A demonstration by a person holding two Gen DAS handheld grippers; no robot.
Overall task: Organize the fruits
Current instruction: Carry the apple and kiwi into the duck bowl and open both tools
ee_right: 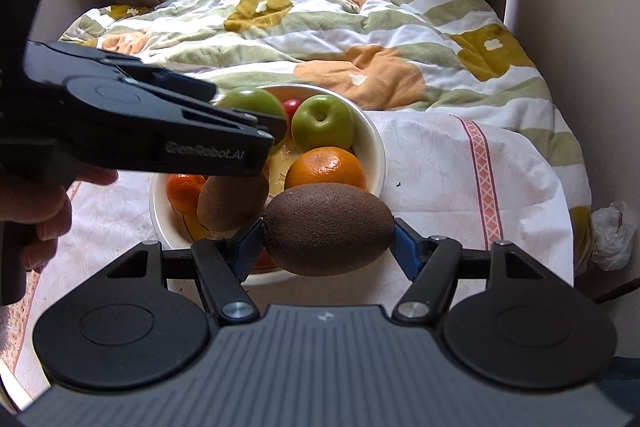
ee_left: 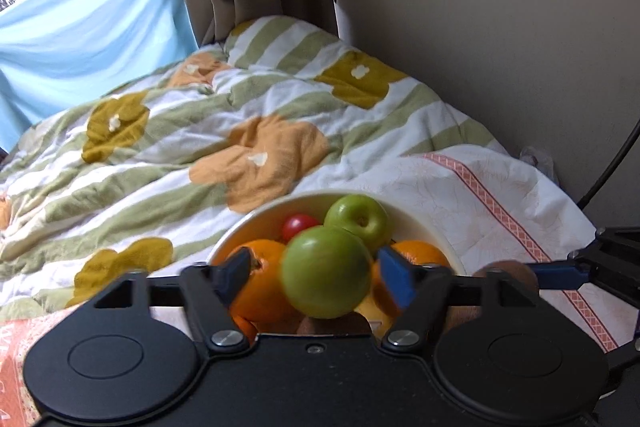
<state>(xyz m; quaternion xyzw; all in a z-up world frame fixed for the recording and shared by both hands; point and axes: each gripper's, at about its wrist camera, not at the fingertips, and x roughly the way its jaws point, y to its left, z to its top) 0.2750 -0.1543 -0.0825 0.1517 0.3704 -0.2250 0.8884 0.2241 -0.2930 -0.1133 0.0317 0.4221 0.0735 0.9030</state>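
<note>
Right gripper (ee_right: 328,237) clamped a brown kiwi (ee_right: 329,229) lengthwise between its blue pads. Just beyond the claw sat the cream bowl (ee_right: 374,151), holding a green apple (ee_right: 323,126), an orange (ee_right: 326,167) and a second kiwi (ee_right: 230,203). Left gripper (ee_right: 256,119) reached over the bowl from the claw's upper left.

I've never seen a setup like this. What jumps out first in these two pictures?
Most striking is the brown kiwi clamped between the right tongs, just in front of a cream bowl heaped with fruit. Next is a green apple between the open left tongs above the bowl, the blue pads clear of it. Behind lies a flowered quilt on a bed.
</note>
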